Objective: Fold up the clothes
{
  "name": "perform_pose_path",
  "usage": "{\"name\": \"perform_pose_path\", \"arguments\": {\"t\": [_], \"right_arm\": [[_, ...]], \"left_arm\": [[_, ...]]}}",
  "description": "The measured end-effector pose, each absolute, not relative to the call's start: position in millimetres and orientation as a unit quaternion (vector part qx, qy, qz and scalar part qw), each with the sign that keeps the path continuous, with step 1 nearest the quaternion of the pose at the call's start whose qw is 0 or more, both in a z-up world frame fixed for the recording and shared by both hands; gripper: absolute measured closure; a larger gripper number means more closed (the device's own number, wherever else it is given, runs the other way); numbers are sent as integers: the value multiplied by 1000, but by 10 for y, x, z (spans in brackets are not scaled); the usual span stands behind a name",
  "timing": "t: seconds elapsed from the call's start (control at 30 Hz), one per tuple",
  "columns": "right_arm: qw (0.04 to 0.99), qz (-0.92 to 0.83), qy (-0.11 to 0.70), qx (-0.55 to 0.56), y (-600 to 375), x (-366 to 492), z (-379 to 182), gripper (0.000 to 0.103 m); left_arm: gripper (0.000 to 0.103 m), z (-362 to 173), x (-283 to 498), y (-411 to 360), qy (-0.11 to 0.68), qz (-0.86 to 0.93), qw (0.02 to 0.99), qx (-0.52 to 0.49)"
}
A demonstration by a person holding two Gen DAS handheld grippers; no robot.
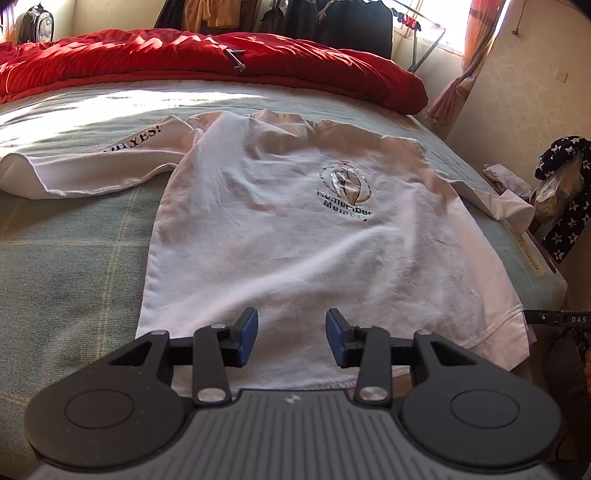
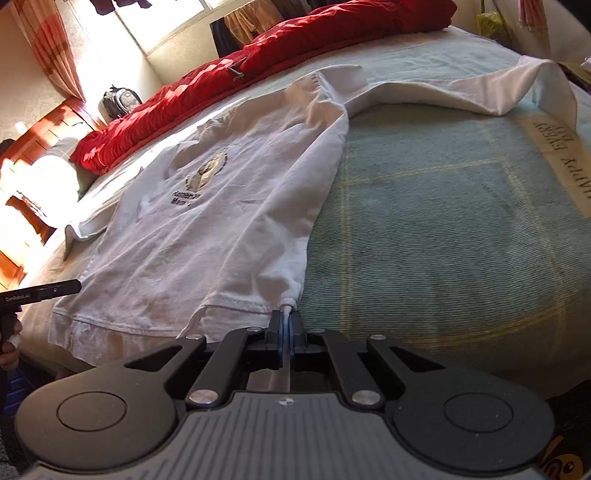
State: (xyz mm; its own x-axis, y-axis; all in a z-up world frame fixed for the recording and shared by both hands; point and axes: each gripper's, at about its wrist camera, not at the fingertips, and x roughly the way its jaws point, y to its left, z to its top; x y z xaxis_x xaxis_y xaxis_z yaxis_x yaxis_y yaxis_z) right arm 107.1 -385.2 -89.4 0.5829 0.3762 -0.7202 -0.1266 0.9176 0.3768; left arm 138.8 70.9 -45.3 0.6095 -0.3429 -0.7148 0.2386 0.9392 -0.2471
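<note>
Starting the fold: your left tongs (image 1: 291, 338) hover part-open over the hem, nothing between them. The white shirt (image 1: 295, 236) lies flat on the bed (image 1: 74, 258). Right tongs (image 2: 285, 325) are clamped on its hem corner at 6 o'clock. Next, I'd say: left grabs hem, both lift toward 12.

Sunlit window (image 1: 448, 22), orange curtains (image 1: 476, 44), pale walls (image 1: 524, 96), perhaps wooden headboard (image 2: 44, 125).

Location: home bedroom. Indicators: bed (image 1: 74, 258) with green checked cover ahead of the hand-held gripper, red duvet (image 1: 221, 62) beyond, hanging clothes (image 1: 332, 18), curtained window (image 2: 122, 22).
</note>
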Motion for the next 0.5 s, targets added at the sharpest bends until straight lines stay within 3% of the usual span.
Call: {"name": "perform_pose_path", "arguments": {"t": [0.13, 0.23, 0.33, 0.5], "right_arm": [[888, 83, 442, 95, -4060, 1056, -770, 99], [901, 62, 423, 67, -4057, 1114, -639, 89], [910, 95, 397, 78, -3979, 1278, -541, 72], [900, 102, 411, 100, -3872, 1691, -784, 70]], "left_arm": [[63, -461, 1421, 747, 411, -157, 896, -63], [63, -443, 1458, 717, 408, -159, 897, -58], [58, -408, 1503, 639, 399, -171, 900, -50], [58, -408, 1576, 525, 391, -179, 901, -45]]}}
